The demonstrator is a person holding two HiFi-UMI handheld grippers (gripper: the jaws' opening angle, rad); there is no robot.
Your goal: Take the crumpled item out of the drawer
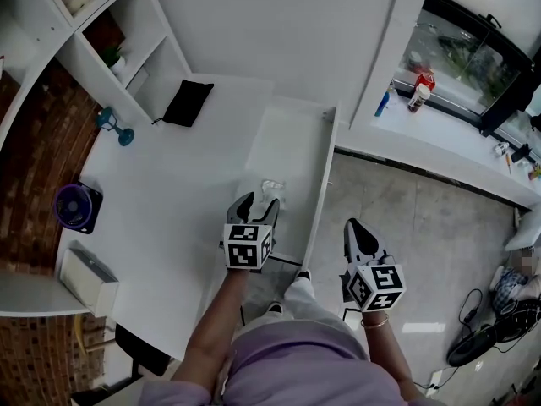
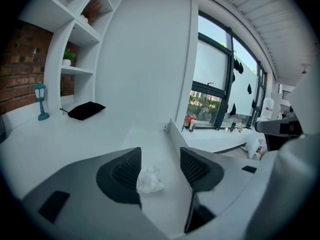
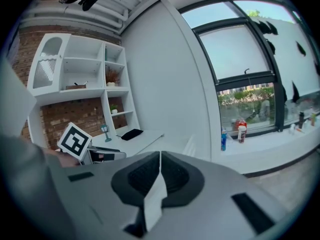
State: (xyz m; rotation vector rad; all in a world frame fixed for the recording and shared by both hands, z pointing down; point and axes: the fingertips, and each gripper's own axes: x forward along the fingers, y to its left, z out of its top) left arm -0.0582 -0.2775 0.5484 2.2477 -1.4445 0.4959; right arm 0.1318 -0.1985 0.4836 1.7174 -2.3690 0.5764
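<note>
A small crumpled white item (image 1: 272, 191) lies on the bottom of the pulled-out white drawer (image 1: 324, 180) at the desk's right side. My left gripper (image 1: 256, 203) hangs just over it. In the left gripper view the crumpled item (image 2: 149, 179) sits between the wide-apart jaws of the left gripper (image 2: 160, 170), close to the left pad (image 2: 122, 176), and the pads do not press on it. My right gripper (image 1: 357, 229) hovers over the floor to the right of the drawer. The right gripper (image 3: 159, 173) is shut, with nothing between its jaws.
A black pouch (image 1: 188, 101), a teal lantern figure (image 1: 114, 127), a purple round device (image 1: 74, 205) and a white box (image 1: 89, 279) sit on the desk. Shelves (image 1: 110, 32) stand at the back left. Bottles (image 1: 418, 87) line the windowsill. Cables (image 1: 490, 320) lie on the floor.
</note>
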